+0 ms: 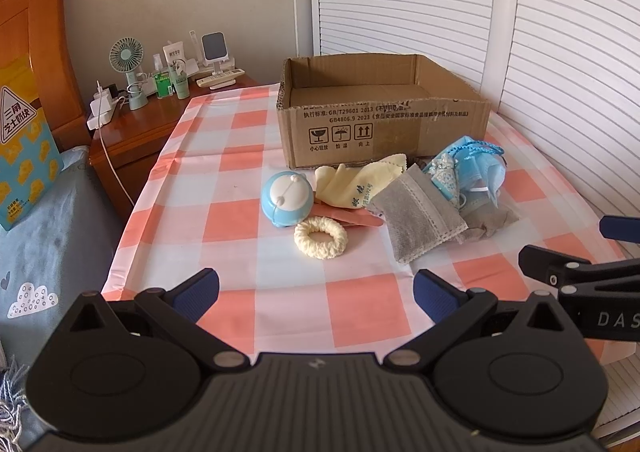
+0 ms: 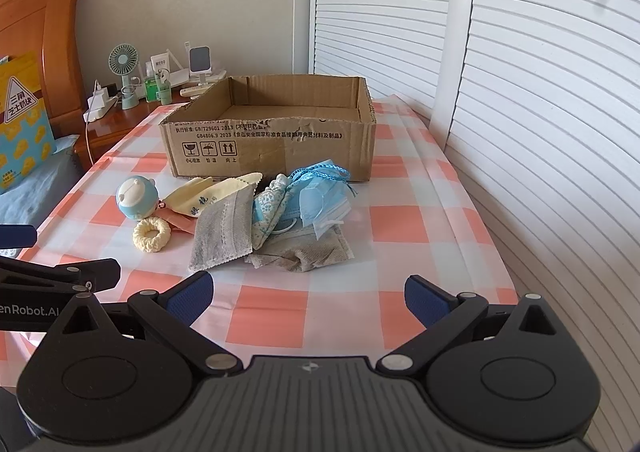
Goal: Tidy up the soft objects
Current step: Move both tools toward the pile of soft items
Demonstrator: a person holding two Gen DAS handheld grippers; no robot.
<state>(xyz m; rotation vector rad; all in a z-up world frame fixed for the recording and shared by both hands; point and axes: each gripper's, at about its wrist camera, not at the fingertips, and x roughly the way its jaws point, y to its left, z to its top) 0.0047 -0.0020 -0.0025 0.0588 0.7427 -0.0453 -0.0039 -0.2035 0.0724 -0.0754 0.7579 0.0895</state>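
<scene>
A: Where do the soft things lie?
B: In a loose heap on the pink-and-white checked tablecloth [image 1: 288,304], just in front of the open cardboard box [image 2: 272,144]. At the heap's left is a round blue-and-white plush toy [image 1: 286,198], with a cream knitted ring [image 1: 321,238] just before it and a pale yellow cloth [image 1: 356,182] behind.

A: And the rest?
B: A grey pouch [image 2: 222,230] sits in the middle, a crumpled grey piece [image 2: 308,250] to its right, and blue face masks [image 2: 324,198] with a blue cord lie nearest the box. The box looks empty inside.

A: What of the grippers?
B: The left gripper [image 1: 316,290] has its jaws spread wide and holds nothing; it hangs above the table's near edge. The right gripper [image 2: 308,294] is likewise wide apart and empty, just beside the left one, short of the heap
</scene>
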